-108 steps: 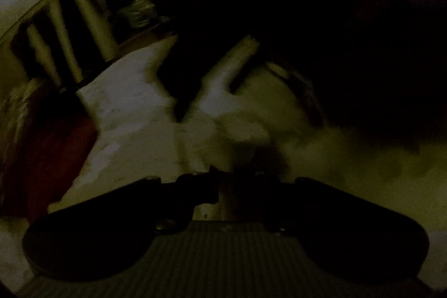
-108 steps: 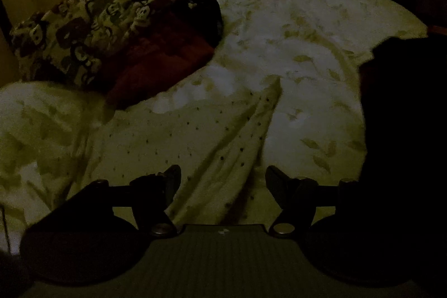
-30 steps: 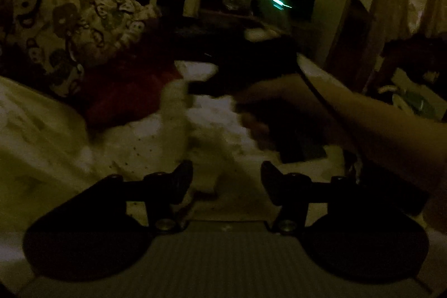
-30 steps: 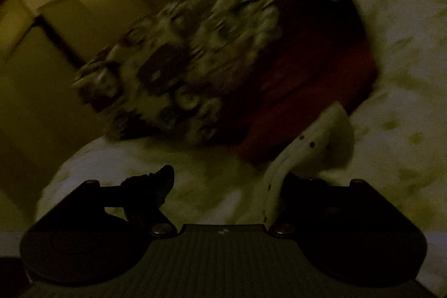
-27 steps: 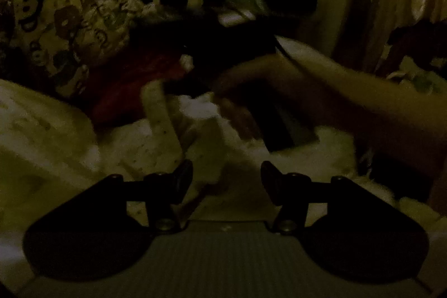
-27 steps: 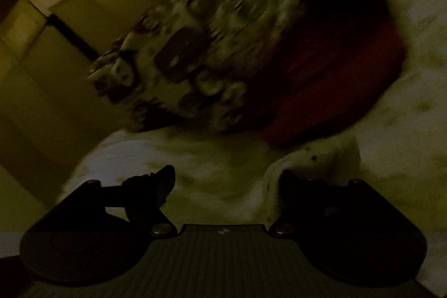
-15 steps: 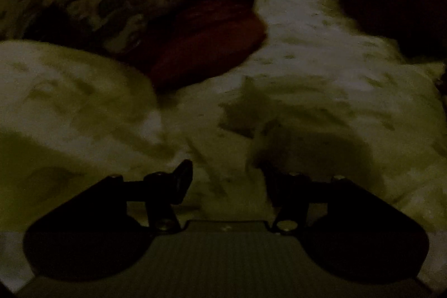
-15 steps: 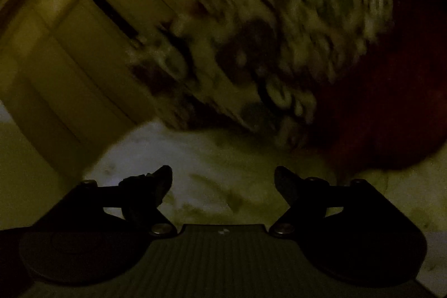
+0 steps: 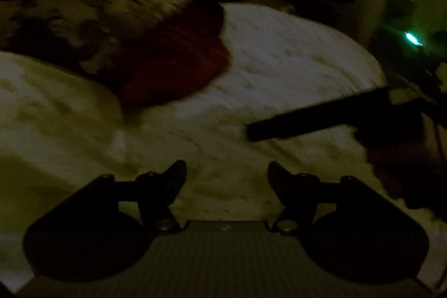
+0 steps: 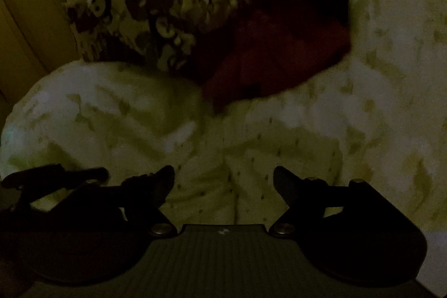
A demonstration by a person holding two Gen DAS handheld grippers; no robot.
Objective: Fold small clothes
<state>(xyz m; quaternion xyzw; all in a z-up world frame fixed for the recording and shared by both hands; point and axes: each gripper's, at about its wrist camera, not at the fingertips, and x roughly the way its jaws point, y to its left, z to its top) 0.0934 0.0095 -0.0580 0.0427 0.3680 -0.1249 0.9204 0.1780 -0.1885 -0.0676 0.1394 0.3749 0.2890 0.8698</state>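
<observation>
From the left wrist, the left gripper (image 9: 225,172) has just been widening its jaws – they stand spread with nothing between them, over the pale leaf-printed bedspread (image 9: 293,57). A dark red cushion (image 9: 173,69) lies beyond it, the right gripper (image 9: 315,119) off to its right.

From the right wrist, the right gripper's jaws stand apart – the small cream dotted garment (image 10: 251,158) lies on the bedspread just ahead, below the cushion, unpinched. A patterned pillow (image 10: 173,4) sits behind the cushion.
</observation>
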